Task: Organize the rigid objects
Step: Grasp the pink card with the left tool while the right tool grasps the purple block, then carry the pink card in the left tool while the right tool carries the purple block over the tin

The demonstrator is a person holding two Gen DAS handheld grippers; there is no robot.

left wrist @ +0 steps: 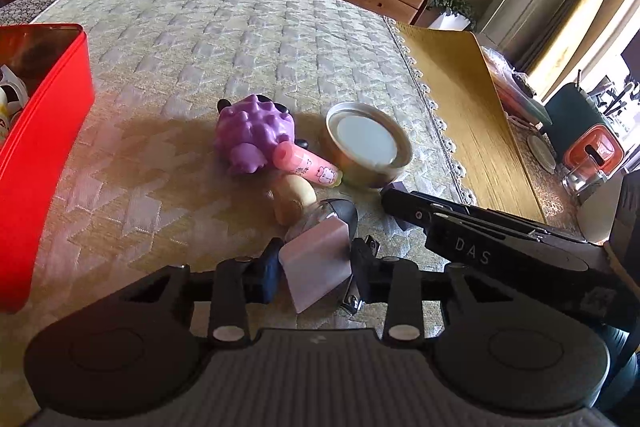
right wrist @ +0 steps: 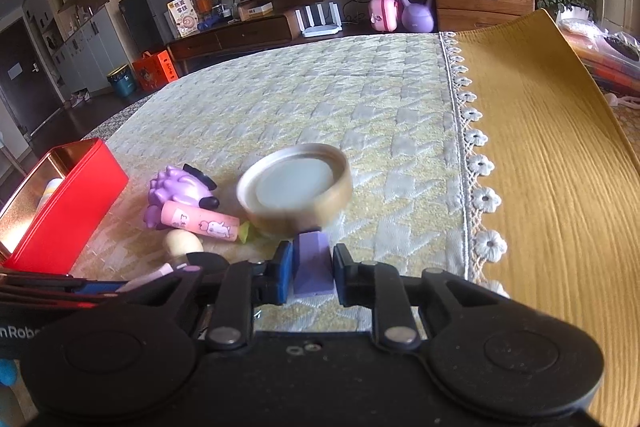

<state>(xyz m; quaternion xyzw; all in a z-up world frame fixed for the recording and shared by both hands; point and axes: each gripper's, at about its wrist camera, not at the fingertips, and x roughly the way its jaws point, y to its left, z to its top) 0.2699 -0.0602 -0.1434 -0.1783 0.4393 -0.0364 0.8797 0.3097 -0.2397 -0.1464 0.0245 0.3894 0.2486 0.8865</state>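
My left gripper [left wrist: 316,269] is shut on a pale lilac block [left wrist: 318,263] just above the quilted table. My right gripper [right wrist: 310,273] is shut on a darker purple block [right wrist: 312,267] that rests on the cloth; its black arm also shows in the left wrist view [left wrist: 480,239]. Ahead lie a purple spiky toy [left wrist: 252,137] [right wrist: 176,193], a pink tube [left wrist: 308,167] [right wrist: 200,223], a beige egg-shaped piece [left wrist: 296,197] [right wrist: 182,241] and a round tin lid [left wrist: 370,145] [right wrist: 296,187]. A red box [left wrist: 44,143] [right wrist: 68,211] stands at the left.
A yellow mat [left wrist: 460,99] [right wrist: 560,155] with a lace edge covers the table's right side. A teal container and an orange-lidded jar [left wrist: 592,155] stand at the far right. Cabinets, a purple kettlebell [right wrist: 416,9] and plants stand beyond the table.
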